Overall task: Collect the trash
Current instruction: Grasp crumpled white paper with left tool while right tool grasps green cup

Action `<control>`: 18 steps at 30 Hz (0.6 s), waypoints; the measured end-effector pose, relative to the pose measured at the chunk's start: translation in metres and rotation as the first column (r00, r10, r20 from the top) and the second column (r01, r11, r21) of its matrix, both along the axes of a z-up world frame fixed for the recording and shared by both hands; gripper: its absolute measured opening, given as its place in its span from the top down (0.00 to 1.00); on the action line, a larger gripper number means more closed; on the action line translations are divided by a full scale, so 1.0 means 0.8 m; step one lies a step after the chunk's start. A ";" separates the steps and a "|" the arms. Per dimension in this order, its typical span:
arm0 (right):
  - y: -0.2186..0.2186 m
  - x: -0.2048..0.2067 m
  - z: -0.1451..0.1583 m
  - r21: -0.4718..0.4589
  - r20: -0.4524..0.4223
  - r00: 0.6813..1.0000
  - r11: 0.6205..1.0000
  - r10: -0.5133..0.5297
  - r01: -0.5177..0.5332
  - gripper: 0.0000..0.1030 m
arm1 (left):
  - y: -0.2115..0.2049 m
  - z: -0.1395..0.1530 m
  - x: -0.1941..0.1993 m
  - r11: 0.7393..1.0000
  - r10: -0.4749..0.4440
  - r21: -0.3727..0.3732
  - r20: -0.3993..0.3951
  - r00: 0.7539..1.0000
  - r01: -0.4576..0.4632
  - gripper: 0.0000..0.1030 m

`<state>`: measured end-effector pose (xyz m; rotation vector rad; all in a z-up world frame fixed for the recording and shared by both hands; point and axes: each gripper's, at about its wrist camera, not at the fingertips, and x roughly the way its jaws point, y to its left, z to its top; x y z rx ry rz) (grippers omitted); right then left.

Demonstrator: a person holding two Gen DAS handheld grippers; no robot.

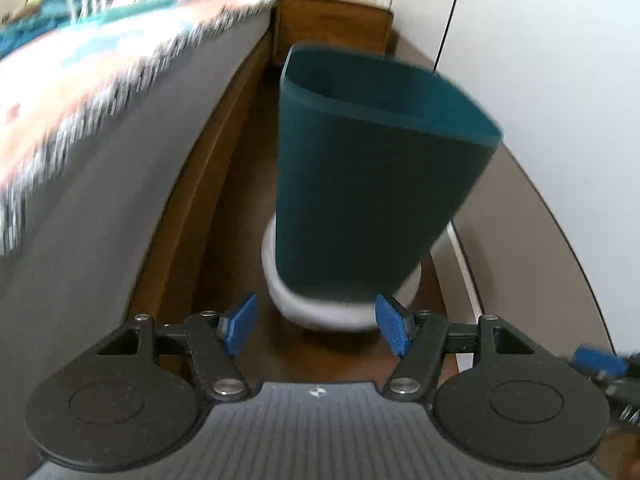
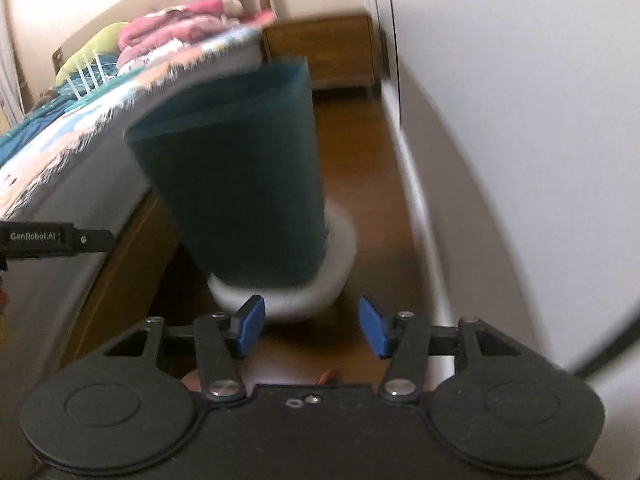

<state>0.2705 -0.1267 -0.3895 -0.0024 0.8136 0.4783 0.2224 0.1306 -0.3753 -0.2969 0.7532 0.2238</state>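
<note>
A tall teal trash bin (image 1: 368,168) with a white base (image 1: 320,312) stands on the wooden floor, blurred in both views. My left gripper (image 1: 316,328) hovers just before that base, its blue pads (image 1: 240,324) wide apart with nothing between them. In the right wrist view the same bin (image 2: 240,180) rises ahead and slightly left. My right gripper (image 2: 312,326) is open and empty, low in front of the white base (image 2: 340,248). The left gripper's black body (image 2: 52,238) shows at the left edge. No loose trash is visible.
A bed with a patterned blanket (image 1: 80,80) and grey side runs along the left, with pink clothes (image 2: 180,28) piled on it. White wardrobe doors (image 1: 540,60) close off the right. A wooden nightstand (image 2: 320,48) stands behind the bin. The floor strip (image 2: 360,152) is narrow.
</note>
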 end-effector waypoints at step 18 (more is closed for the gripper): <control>-0.060 -0.059 -0.201 -0.186 -0.213 0.969 0.979 -0.125 0.086 0.10 | -0.042 -0.204 -0.061 0.998 0.029 -0.050 -0.294 0.955 -0.046 0.27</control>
